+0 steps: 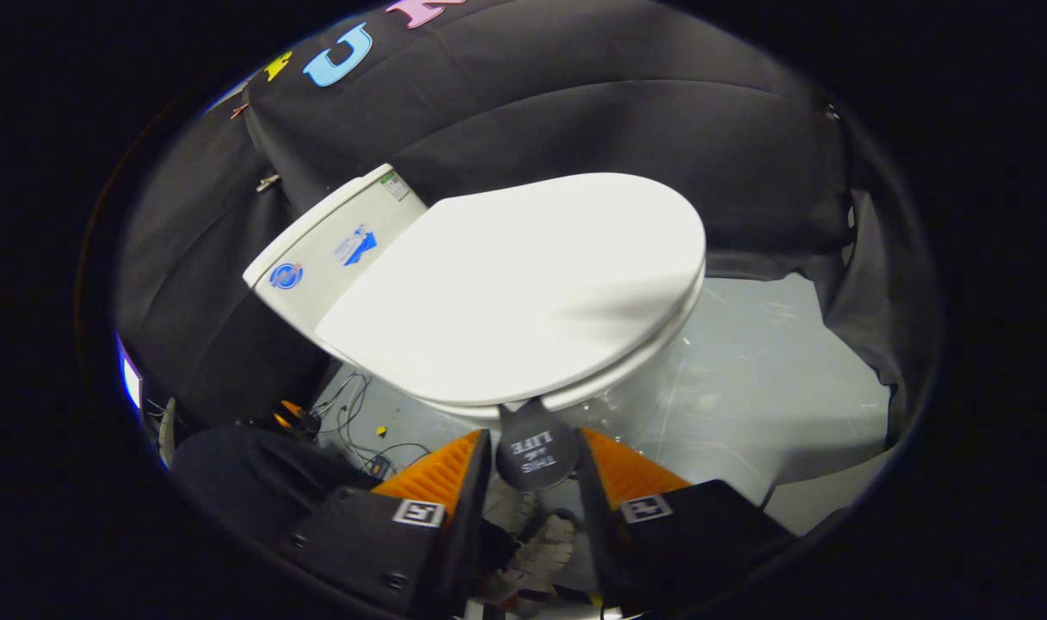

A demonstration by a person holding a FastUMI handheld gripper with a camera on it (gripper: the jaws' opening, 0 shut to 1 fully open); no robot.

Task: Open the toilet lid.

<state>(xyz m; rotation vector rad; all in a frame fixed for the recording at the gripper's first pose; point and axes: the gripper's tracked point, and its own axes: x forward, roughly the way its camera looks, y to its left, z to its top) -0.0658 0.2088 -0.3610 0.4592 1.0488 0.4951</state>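
Observation:
A white toilet stands just ahead, with its lid (523, 284) lying down over the seat (627, 370). A small round dark lift tab (536, 456) hangs from the lid's front edge. My gripper (534, 433) has this tab between its two fingers, and both fingers press on the tab's sides. The cistern (334, 250) rises behind the lid, against the black cloth wall.
Grey floor (773, 379) spreads beyond the bowl on one side. Loose cables (351, 413) and small bits lie on the floor on the other side. A person's shoe (536, 542) and a dark trouser leg (248, 474) are below the fingers.

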